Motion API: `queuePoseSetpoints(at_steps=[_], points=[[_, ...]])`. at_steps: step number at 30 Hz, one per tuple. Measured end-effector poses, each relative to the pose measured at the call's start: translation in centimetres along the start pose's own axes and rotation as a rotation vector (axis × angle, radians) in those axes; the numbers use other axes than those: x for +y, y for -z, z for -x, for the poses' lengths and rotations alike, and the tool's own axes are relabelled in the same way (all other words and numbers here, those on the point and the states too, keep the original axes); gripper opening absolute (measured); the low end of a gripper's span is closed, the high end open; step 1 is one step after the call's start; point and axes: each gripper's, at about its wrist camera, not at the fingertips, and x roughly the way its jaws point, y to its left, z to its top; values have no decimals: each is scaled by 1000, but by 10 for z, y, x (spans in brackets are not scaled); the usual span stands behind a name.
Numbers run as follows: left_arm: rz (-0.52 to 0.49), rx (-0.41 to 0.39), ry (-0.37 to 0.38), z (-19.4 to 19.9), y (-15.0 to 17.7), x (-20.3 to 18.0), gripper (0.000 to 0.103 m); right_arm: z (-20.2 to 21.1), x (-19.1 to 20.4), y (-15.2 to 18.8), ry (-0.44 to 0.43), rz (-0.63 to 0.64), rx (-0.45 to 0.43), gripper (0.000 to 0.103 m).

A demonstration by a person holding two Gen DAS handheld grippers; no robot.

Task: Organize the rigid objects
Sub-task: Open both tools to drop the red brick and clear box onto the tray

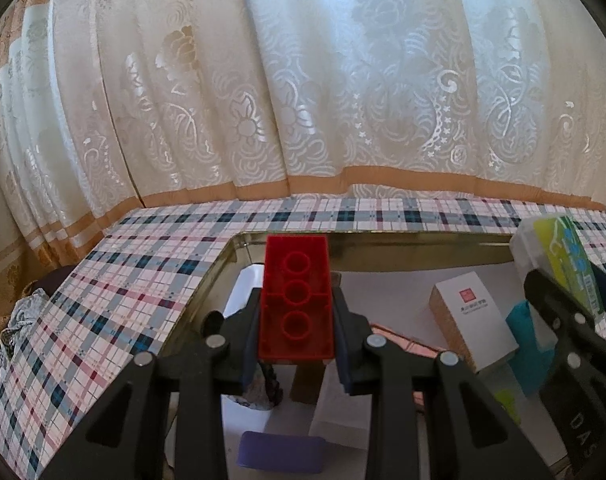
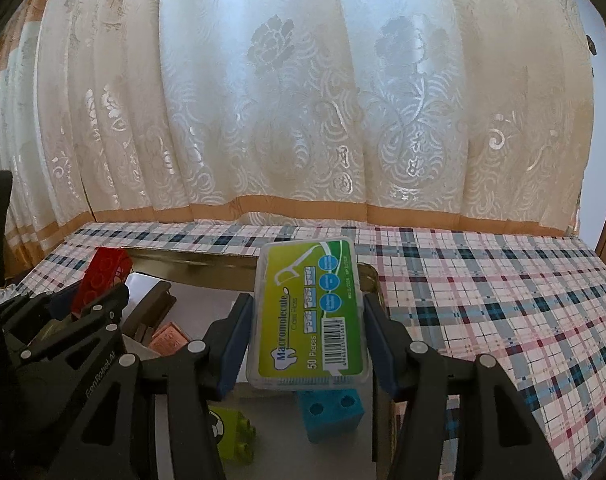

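Note:
My left gripper (image 1: 297,312) is shut on a red toy brick (image 1: 295,280), underside up, held above the gold metal tray (image 1: 383,240). The red brick also shows in the right wrist view (image 2: 103,276). My right gripper (image 2: 307,332) is shut on a clear floss pick box with a green label (image 2: 309,316), held above the tray's right part. The floss box also shows in the left wrist view (image 1: 563,256).
In the tray lie a white and cork box (image 1: 475,320), a blue brick (image 2: 331,412), a lime green brick (image 2: 231,432), a purple block (image 1: 281,452), a pink card (image 2: 169,338) and a white object (image 1: 249,286). A plaid tablecloth (image 2: 503,300) covers the table. A curtain (image 1: 303,80) hangs behind.

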Motion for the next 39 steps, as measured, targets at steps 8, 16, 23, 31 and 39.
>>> queuePoseSetpoints(at_steps=[8, 16, 23, 31, 39], points=[[-19, 24, -17, -5, 2, -1, 30, -5, 2, 1, -13, 6, 34, 57], [-20, 81, -25, -15, 6, 1, 30, -10, 8, 2, -41, 20, 61, 57], [-9, 74, -7, -12, 5, 1, 44, -12, 14, 6, -48, 57, 76, 57], [97, -29, -4, 13, 2, 26, 103, 4, -1, 8, -18, -6, -5, 80], [42, -168, -28, 44, 17, 37, 103, 22, -4, 11, -2, -45, -84, 81]])
